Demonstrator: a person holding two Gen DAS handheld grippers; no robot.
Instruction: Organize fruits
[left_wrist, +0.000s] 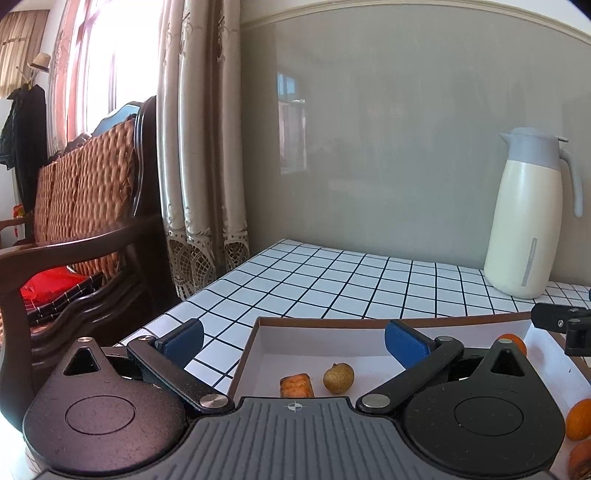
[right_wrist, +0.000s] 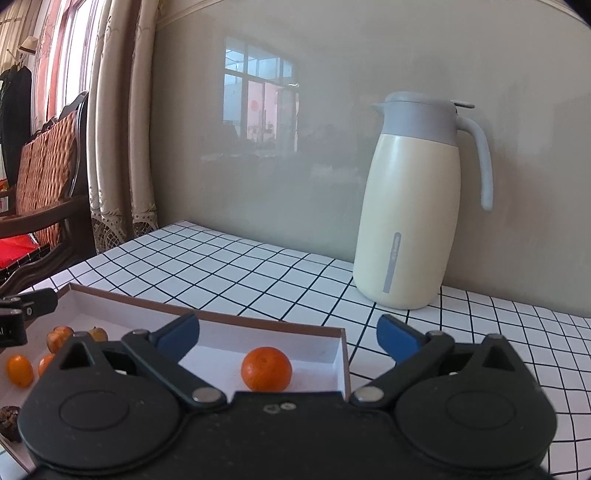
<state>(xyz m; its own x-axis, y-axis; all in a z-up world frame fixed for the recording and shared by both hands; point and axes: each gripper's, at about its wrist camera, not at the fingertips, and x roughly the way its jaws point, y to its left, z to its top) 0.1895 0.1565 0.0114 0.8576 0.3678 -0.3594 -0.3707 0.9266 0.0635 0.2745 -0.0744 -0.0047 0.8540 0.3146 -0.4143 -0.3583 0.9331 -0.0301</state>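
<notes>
1. Left wrist view: your left gripper (left_wrist: 293, 341) is spread wide and empty over the shallow tray (left_wrist: 325, 322); a small brown-green fruit (left_wrist: 338, 377) lies near the tray's left wall. It looks light and round, so pinch across its middle.
2. Right wrist view: your right gripper (right_wrist: 288, 334) is spread and empty; the tangerine (right_wrist: 266, 368) sits near the tray's right corner. It is probably soft-skinned, so squeeze its sides gently.

The left gripper (left_wrist: 293, 341) has a matte black body with a ribbed grey centre plate marked by a small crosshair, round black discs either side, and silver rivets. The right gripper (right_wrist: 288, 334) is alike but with a plain, unribbed black centre. Both carry blue pads (left_wrist: 400, 341) on black arms.
</notes>
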